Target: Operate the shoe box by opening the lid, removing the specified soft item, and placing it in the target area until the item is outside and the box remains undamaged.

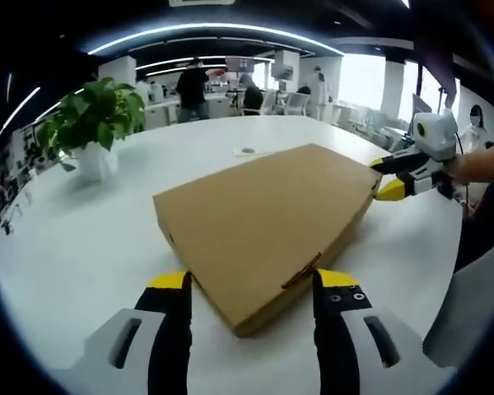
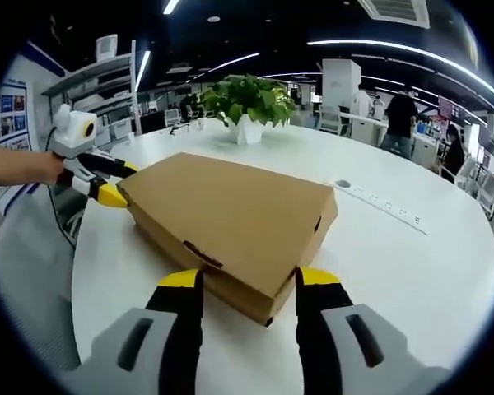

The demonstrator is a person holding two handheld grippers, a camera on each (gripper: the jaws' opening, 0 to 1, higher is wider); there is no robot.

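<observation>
Box: I see the shoe box (image 1: 267, 222) lying flat on the white table (image 1: 90, 247), lid closed, one corner pointing at my left camera
Left gripper: my left gripper (image 1: 251, 284) has its jaws spread apart, one on each side of the near corner of the box; I cannot tell whether the yellow tips touch the cardboard
Right gripper: my right gripper (image 2: 247, 284) is likewise spread, straddling the opposite corner of the box (image 2: 230, 218)
Cross views: in the left gripper view the right gripper (image 1: 387, 177) sits at the far corner, held by a hand (image 1: 477, 164); in the right gripper view the left gripper (image 2: 114, 183) sits at the far corner
Soft item: hidden, I cannot see it
Table extras: a potted plant (image 2: 245, 103) stands beyond the box, and a power strip (image 2: 383, 206) lies on the table (image 2: 412, 271) to one side
Background: an open office with people standing far off
</observation>
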